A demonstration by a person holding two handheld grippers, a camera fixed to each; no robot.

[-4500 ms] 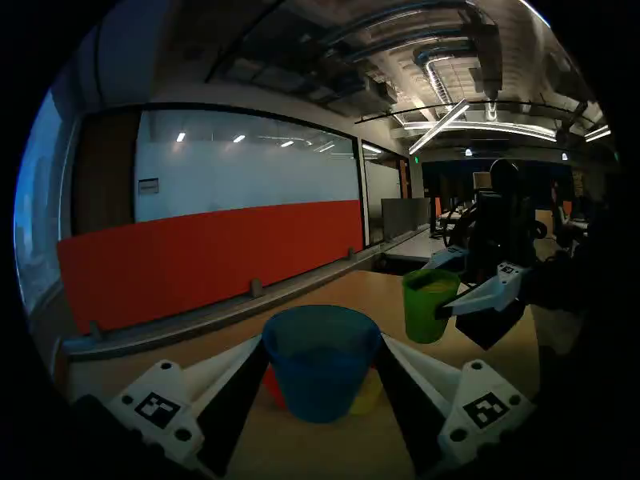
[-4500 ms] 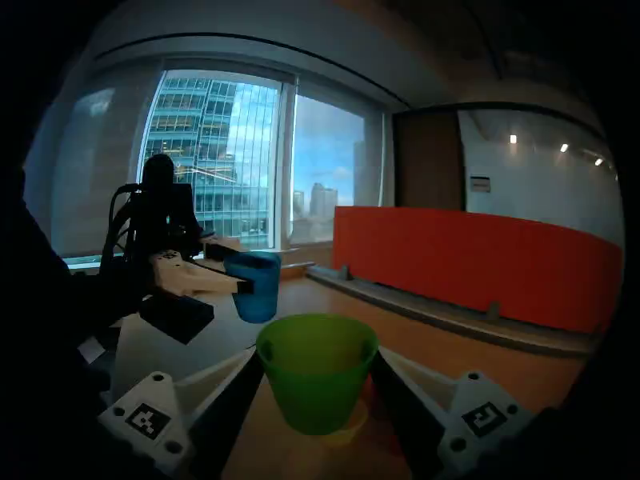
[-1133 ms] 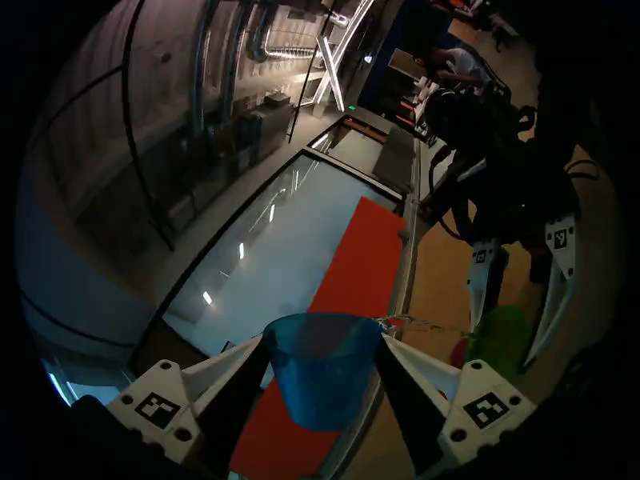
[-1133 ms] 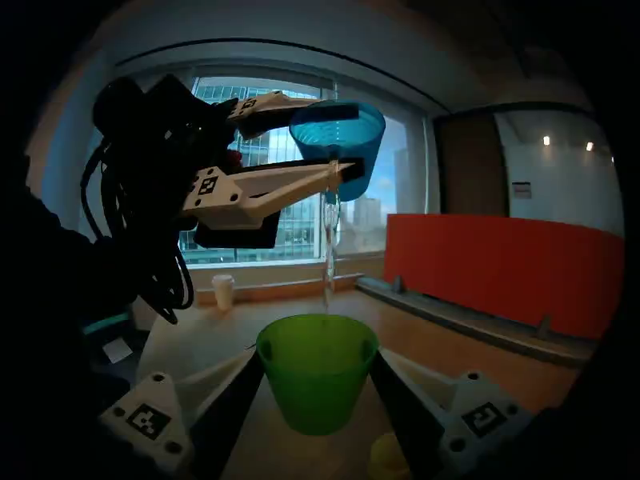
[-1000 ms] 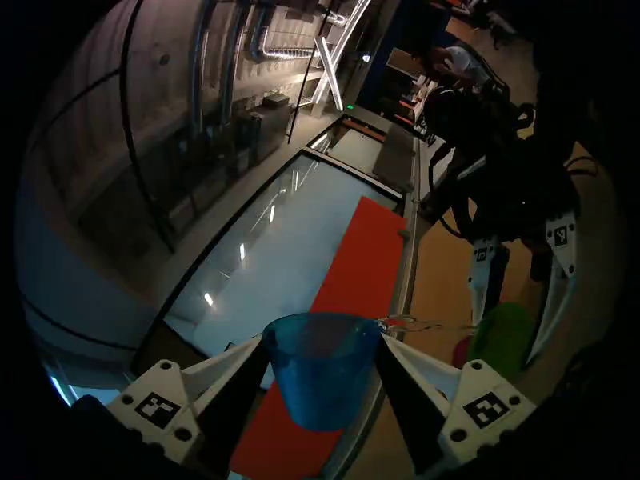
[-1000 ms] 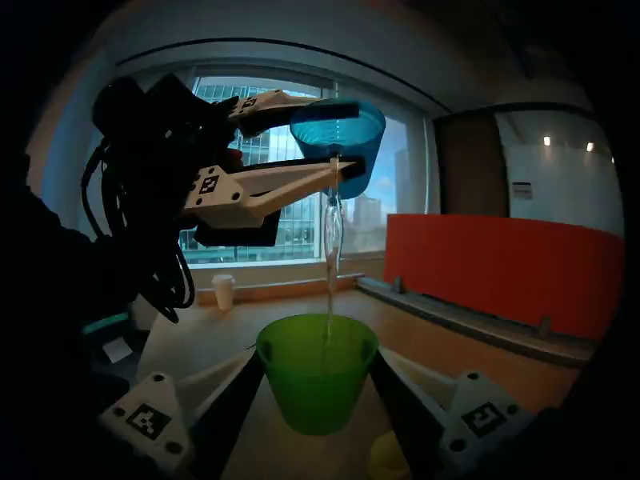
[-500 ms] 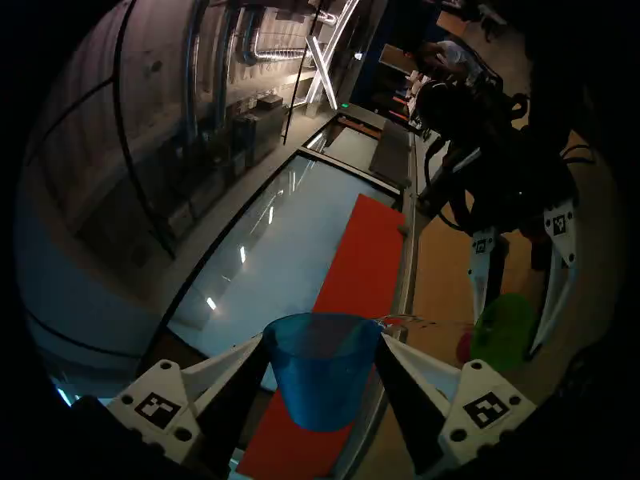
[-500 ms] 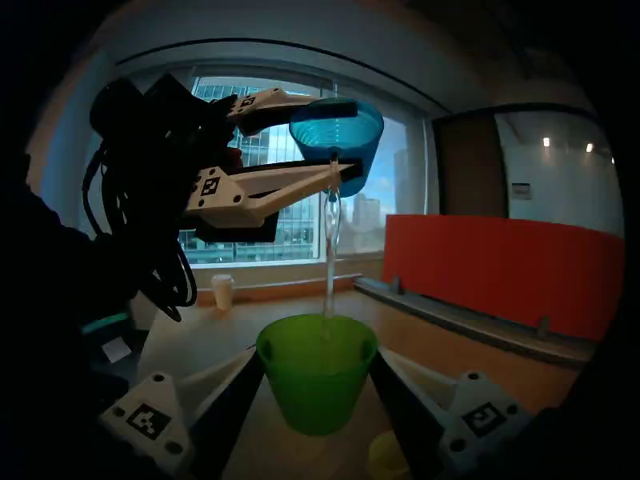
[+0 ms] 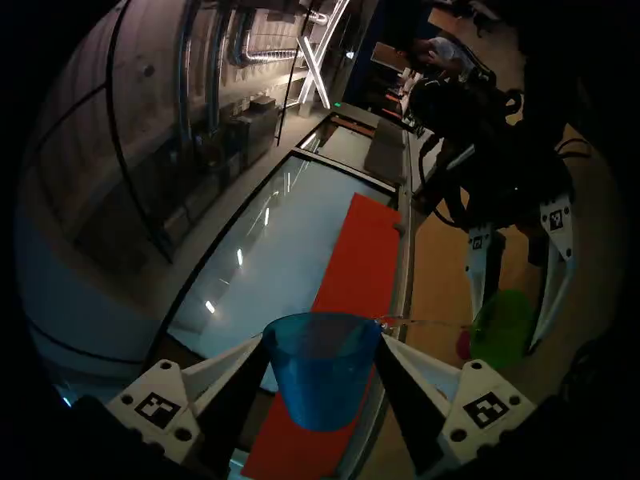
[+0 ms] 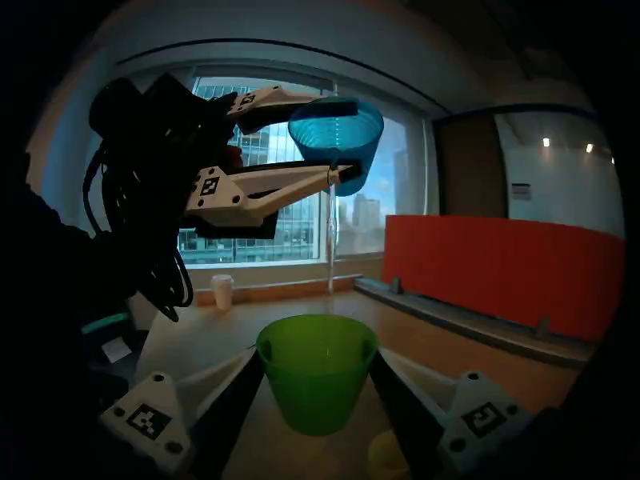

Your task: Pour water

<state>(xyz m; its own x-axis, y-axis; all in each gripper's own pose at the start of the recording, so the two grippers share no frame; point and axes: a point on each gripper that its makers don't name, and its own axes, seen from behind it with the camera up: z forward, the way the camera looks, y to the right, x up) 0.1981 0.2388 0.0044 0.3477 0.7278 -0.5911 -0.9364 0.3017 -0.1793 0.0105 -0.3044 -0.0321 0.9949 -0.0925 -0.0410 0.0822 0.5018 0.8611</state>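
Now the water stream (image 10: 330,240) from the tilted translucent blue plastic cup (image 10: 336,140), gripped by the left gripper (image 9: 320,352), has thinned above the green plastic cup (image 10: 317,376) clamped in the right gripper (image 10: 316,356); pouring looks nearly finished.

Right gripper view: big window (image 10: 264,216) at back, towers and blue sky outside. Small white cup (image 10: 222,290) upright on ledge beneath. Red partition (image 10: 512,264) running right, grey rail (image 10: 480,324) along its base, wooden table (image 10: 448,340) in front. Yellow object (image 10: 386,458) at bottom edge, partly hidden. Left gripper view: ceiling pipes (image 9: 264,56), bright strip light (image 9: 316,60), person (image 9: 440,56) far off.
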